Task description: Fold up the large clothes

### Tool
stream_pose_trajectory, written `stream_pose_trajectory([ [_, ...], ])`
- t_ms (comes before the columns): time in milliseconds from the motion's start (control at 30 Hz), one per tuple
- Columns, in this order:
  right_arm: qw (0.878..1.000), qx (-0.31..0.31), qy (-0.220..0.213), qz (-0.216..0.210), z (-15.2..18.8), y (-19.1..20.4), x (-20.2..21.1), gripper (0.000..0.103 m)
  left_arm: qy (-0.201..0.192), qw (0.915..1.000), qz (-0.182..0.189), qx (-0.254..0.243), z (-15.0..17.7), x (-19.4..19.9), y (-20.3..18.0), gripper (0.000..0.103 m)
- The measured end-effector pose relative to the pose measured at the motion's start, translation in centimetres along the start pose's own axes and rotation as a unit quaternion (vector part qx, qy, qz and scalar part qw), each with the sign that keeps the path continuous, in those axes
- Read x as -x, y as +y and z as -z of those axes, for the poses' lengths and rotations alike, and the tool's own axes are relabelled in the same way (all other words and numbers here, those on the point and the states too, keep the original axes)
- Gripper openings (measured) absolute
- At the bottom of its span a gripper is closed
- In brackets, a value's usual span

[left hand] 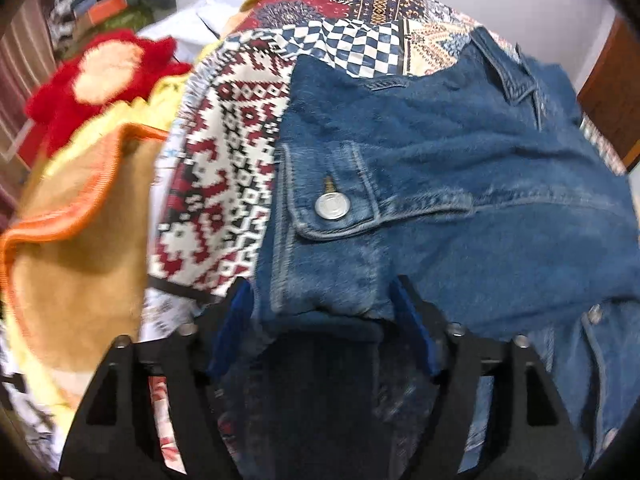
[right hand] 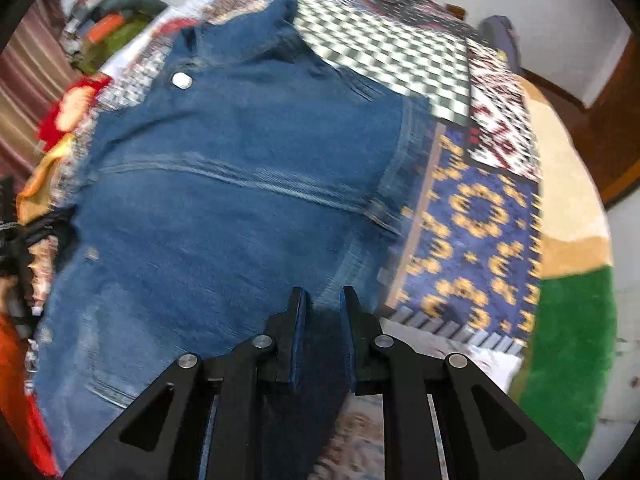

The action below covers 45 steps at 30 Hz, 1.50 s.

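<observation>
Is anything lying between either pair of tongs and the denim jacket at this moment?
Nothing visible. The left tongs stand open right over the denim jacket, its fabric between the fingers. The right tongs have only a narrow gap, with denim in it.

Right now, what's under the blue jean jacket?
The jacket lies on a patchwork blanket that shows around its edges. Whatever is beneath its middle is covered.

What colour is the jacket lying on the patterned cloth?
Blue denim jacket with a silver button; the right wrist view shows it best.
</observation>
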State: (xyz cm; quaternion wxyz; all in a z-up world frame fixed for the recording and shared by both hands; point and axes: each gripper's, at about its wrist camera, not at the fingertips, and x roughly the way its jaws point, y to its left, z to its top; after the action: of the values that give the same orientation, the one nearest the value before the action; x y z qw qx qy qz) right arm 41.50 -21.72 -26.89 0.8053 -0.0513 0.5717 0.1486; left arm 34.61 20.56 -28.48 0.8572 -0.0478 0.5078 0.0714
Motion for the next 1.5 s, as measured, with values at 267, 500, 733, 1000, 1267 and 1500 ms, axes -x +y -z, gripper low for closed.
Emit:
stream_pose_trajectory([
  [267, 0.997, -0.070, -0.003, 0.011, 1.6, -4.1, 0.1, 0.090, 0.025, 0.9965, -0.074, -0.028, 2.3, 1.1, 1.4, 0.081],
  [500, 0.995, -0.100, -0.014, -0.024, 1.4, -5.3, 2.1, 0.090, -0.002, 0.9994, -0.032, 0.014, 1.0, 4.5, 3.9, 0.081],
  [733, 0.993, -0.096, -0.061, -0.036, -2.6, -5.2, 4.9, 0.090, -0.031, 0.9994, -0.006, 0.014, -4.9, 5.0, 3.5, 0.085],
  [1000, 0.991, -0.103, -0.049, -0.063, -6.9, -5.9, 2.4, 0.090, 0.017, 0.9950, 0.076, 0.062, -9.8, -0.9, 4.2, 0.086],
  [1267, 0.983, -0.140, 0.000, -0.115, -8.9, -6.9, -4.5, 0.073, 0.059, 0.9863, 0.125, 0.090, -11.6, -6.6, 4.6, 0.085],
  [1500, 0.979, -0.148, -0.027, -0.140, -9.7, -7.5, -5.1, 0.018, 0.033, 0.9940, 0.092, 0.048, -13.4, -7.6, 3.0, 0.029],
])
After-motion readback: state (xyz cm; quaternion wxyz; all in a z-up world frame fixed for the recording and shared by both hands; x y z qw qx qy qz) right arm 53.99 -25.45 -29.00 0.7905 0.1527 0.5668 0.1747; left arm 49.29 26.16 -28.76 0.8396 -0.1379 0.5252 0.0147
